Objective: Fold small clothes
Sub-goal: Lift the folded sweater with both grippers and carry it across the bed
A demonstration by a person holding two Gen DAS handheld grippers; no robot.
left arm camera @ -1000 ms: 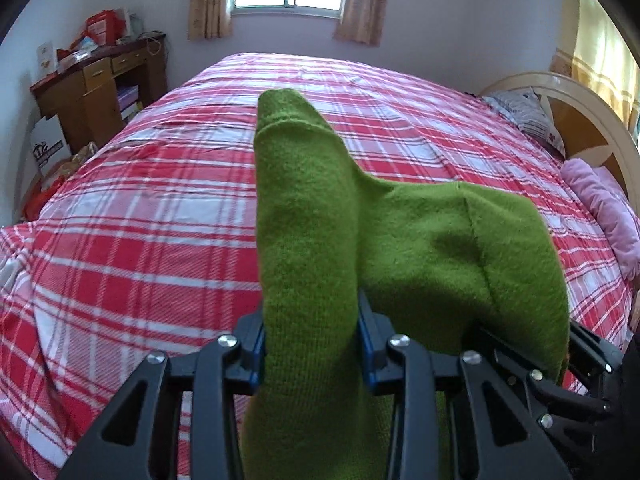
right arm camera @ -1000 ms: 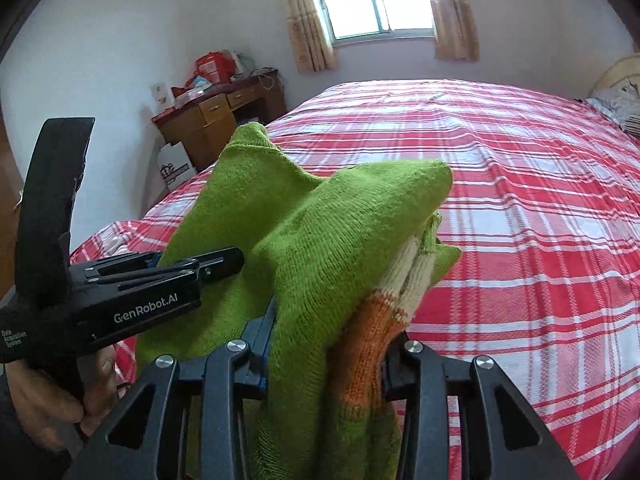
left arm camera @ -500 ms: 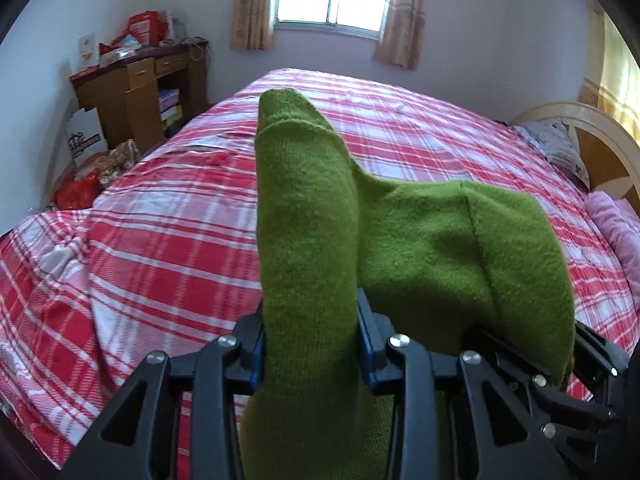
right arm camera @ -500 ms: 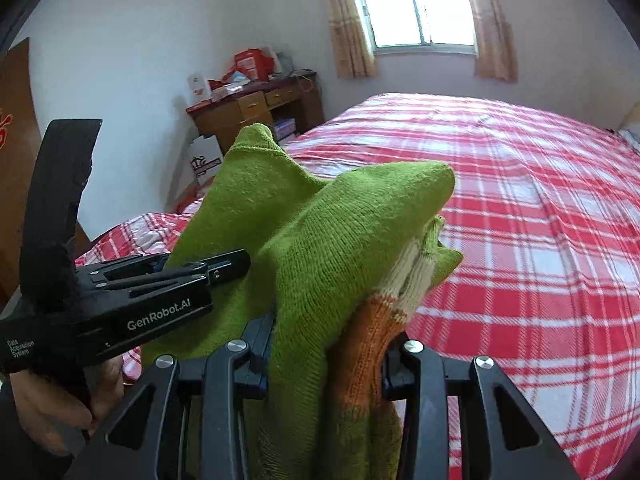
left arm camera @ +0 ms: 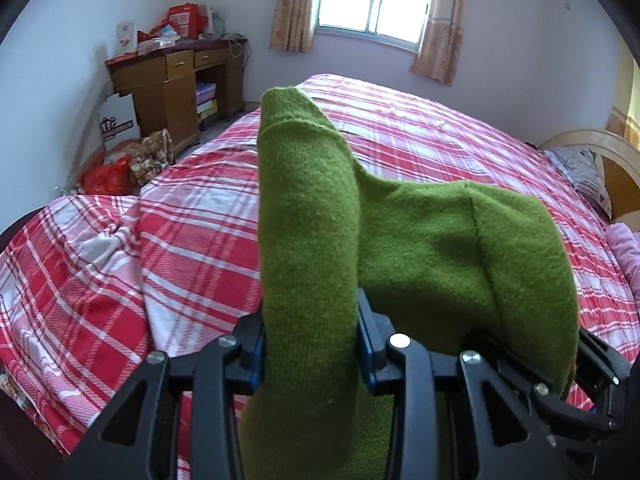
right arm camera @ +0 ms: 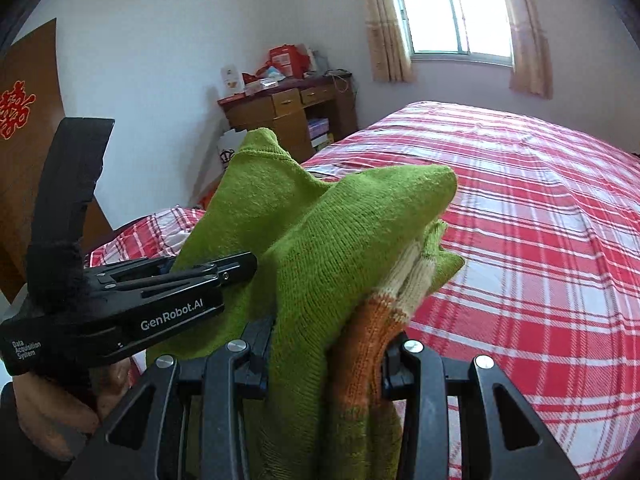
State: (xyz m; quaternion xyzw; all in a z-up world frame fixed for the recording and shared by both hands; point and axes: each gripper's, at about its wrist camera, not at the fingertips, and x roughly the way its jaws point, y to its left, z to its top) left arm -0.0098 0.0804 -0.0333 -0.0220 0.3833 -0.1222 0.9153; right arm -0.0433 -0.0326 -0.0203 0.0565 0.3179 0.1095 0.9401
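A small green knit garment [left arm camera: 420,240] with orange and cream bands [right arm camera: 384,312] is held up in the air above the bed. My left gripper [left arm camera: 310,344] is shut on one bunched part of it. My right gripper [right arm camera: 326,356] is shut on another part, where the orange and cream bands show. The two grippers are close side by side; the left one shows in the right wrist view [right arm camera: 224,264], and the right one at the lower right of the left wrist view [left arm camera: 576,376]. The fingertips are hidden by the cloth.
A bed with a red and white plaid sheet [left arm camera: 200,216] lies below and ahead. A wooden desk [left arm camera: 172,80] with boxes stands at the far left wall, bags [left arm camera: 120,168] on the floor beside it. A headboard and pillows [left arm camera: 588,176] are at the right.
Both grippers, still holding the garment, have swung left and back toward the foot of the bed; more of the desk, wall and bed corner show now. The grip is unchanged.
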